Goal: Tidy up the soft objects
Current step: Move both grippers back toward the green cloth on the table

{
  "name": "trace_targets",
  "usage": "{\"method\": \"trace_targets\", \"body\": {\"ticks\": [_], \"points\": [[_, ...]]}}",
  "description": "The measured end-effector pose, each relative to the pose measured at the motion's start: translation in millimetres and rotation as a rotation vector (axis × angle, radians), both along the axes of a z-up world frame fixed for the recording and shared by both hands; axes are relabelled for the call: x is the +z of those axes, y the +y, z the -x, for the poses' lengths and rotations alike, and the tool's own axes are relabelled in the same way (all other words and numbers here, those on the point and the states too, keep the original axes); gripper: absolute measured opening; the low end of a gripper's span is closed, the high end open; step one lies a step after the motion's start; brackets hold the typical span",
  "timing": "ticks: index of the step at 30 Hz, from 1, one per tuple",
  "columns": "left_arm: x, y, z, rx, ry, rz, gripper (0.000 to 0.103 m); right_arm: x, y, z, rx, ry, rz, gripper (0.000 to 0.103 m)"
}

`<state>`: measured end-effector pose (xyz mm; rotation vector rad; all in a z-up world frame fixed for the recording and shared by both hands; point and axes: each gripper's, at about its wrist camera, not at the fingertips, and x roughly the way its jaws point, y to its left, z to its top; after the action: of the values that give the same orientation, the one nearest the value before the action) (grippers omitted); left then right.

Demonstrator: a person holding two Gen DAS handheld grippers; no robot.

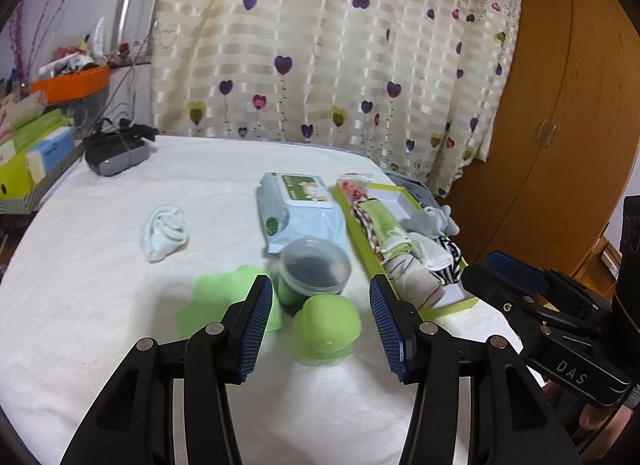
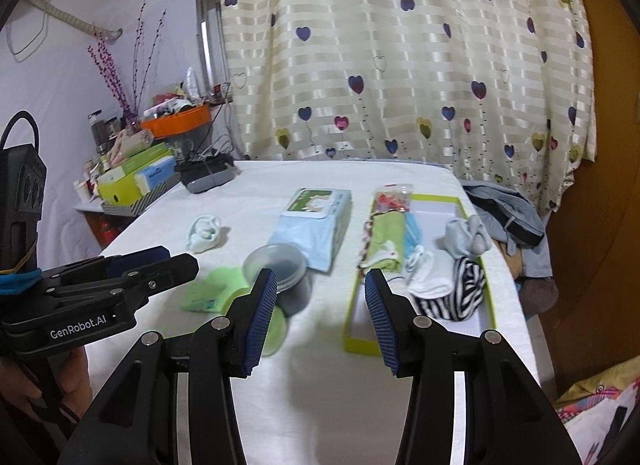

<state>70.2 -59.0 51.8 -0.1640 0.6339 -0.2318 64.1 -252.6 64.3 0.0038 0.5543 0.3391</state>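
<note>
- White cloth covers the table [image 1: 100, 325]; from your left wrist view, the green-rimmed box [image 1: 450, 307] on the right already holds folded fabrics and rolled socks, so part of the sorting looks done.
- Left to collect, by my reading: the pale blue sock [image 1: 166, 232] lying alone well to the left, and the green cloth [image 1: 224, 301] just beside the clear tub [image 1: 316, 269].
- Your left gripper [image 1: 320, 327] stands wide apart and empty; the green lid [image 1: 326, 331] sits on the table between its pads, untouched.
- From your right wrist view, the striped sock [image 2: 460, 289] and white sock [image 2: 430, 281] lie inside the box, the wipes pack [image 2: 316, 225] just left of it.
- Your right gripper [image 2: 320, 317] is released too, nothing clasped, hovering over the box's near left rim.
- The pale blue sock is still well apart from the box, so I'd judge it the next pickup.
</note>
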Motion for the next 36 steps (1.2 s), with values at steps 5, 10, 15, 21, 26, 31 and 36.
{"method": "trace_targets", "body": {"ticks": [5,10,15,21,26,31,36], "points": [[-4.1,15.0,4.9,0.021,-0.001,0.008,0.05,-3.8,14.7,1.7,0.039,0.018,-0.006,0.047],[-9.1,28.1,6.8,0.042,0.009,0.009,0.05,-7.8,27.7,2.7,0.061,0.029,0.012,0.047],[-10.5,36.2,5.4,0.06,0.012,0.005,0.05,-7.9,37.3,2.1,0.079,0.028,0.02,0.047],[-15.7,39.6,-0.5,0.066,0.027,0.007,0.05,-8.7,44.2,-1.1,0.101,0.034,0.03,0.047],[-24.2,43.9,-7.6,0.071,0.052,0.012,0.05,-10.9,46.7,-5.1,0.107,0.041,0.037,0.047],[-35.8,57.0,-17.7,0.098,0.086,0.012,0.05,-14.1,50.2,-11.0,0.121,0.05,0.04,0.047],[-52.7,67.8,-33.6,0.116,0.144,0.004,0.05,-19.1,51.7,-20.0,0.13,0.062,0.042,0.047]]}}
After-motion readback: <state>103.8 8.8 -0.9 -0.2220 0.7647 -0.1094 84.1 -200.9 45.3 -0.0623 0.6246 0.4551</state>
